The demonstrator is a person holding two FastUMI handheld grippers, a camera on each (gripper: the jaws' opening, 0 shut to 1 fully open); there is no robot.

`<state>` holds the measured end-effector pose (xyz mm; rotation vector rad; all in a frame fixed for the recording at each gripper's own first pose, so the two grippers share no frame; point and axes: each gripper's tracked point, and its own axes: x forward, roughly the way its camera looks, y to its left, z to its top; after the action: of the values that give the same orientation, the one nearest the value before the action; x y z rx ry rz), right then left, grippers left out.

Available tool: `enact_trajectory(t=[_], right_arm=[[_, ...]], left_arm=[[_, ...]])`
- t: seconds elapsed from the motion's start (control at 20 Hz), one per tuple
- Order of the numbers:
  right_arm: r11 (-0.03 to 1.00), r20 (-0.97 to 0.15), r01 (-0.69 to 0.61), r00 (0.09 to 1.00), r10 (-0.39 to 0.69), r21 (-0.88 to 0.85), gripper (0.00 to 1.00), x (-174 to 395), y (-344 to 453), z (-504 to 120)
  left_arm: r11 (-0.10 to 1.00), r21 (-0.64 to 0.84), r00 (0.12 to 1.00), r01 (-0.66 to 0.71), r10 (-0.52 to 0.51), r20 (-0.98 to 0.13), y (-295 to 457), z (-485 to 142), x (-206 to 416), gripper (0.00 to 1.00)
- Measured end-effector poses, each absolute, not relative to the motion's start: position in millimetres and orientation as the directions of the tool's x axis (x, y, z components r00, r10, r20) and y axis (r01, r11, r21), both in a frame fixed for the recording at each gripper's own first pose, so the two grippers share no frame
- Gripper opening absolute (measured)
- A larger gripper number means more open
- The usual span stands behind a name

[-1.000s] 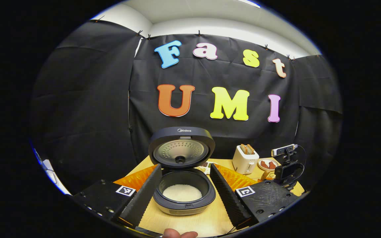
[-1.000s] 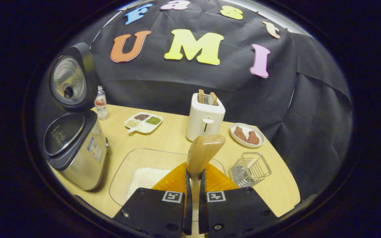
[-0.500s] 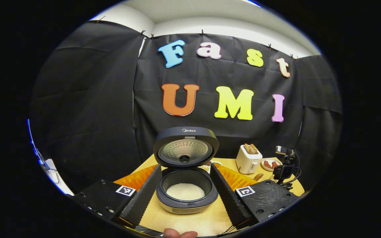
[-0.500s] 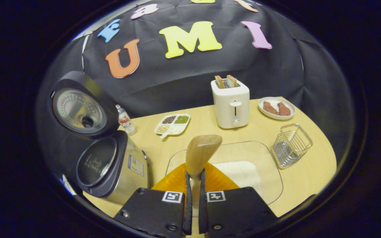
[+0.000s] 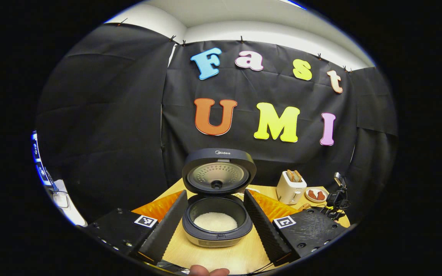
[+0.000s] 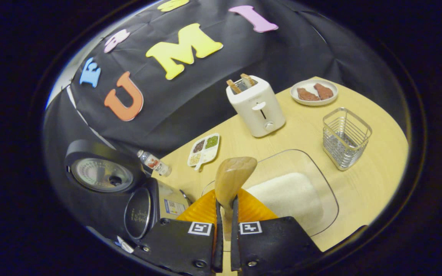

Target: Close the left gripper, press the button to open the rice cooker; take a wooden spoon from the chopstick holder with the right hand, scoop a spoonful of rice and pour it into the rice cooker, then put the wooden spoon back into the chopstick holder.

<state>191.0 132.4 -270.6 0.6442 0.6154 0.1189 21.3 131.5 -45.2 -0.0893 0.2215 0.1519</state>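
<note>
We work at a pale wooden table [image 6: 363, 184] backed by the booth's black cloth wall. In the left gripper view the rice cooker [image 5: 217, 226] stands straight ahead of us with its lid [image 5: 218, 171] swung upright, and white rice [image 5: 215, 221] lies in the bottom of the inner pot. Our left gripper [image 5: 216, 220] has its jaws spread wide, one finger to each side of the cooker as framed, gripping nothing; a fingertip of the hand [image 5: 208, 271] that carries it peeks in at the bottom edge.

In the right gripper view our right gripper [image 6: 225, 222] has its jaws drawn nearly together on the handle of the wooden spoon [image 6: 231, 180], whose bowl rises just above the fingertips and seems to carry no rice. Beyond the spoon sits a clear glass tray [image 6: 322, 214] with a flat bed of rice [image 6: 286, 197] in it. The wire chopstick holder [image 6: 345, 138] stands upright to the right of the tray, near but apart from it. Farther back we see a white toaster [image 6: 256, 107] with two slices poking out, a plate [image 6: 314, 92] with two brown pieces, a small divided dish [image 6: 203, 150] of grains and a bottle [image 6: 154, 162]. The cooker shows again at the lower left, tilted in this view, lid open.
</note>
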Motion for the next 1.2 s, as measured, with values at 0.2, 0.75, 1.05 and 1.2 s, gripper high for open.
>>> enact_trajectory(t=[0.2, 0.75, 1.05, 1.2], right_arm=[[0.742, -0.485, 0.132, 0.828, 0.282, 0.657, 0.13, 187, 104, -270], [0.609, -0.366, 0.138, 0.891, 0.269, 0.781, 0.13, 171, 49, -188], [0.647, -0.265, -0.044, 0.89, 0.372, 0.761, 0.13, 168, 115, -105], [0.664, -0.242, -0.138, 0.861, 0.447, 0.735, 0.13, 172, 172, -79]], left_arm=[[0.987, -0.059, 0.963, -0.151, 0.133, -0.235, 120, -45, 21, 0.95], [0.983, -0.018, 0.966, -0.18, 0.173, -0.192, 117, -40, 23, 0.95], [0.979, 0.006, 0.967, -0.204, 0.202, -0.153, 133, -38, 8, 0.95], [0.979, 0.009, 0.967, -0.202, 0.2, -0.157, 140, -43, -2, 0.94]])
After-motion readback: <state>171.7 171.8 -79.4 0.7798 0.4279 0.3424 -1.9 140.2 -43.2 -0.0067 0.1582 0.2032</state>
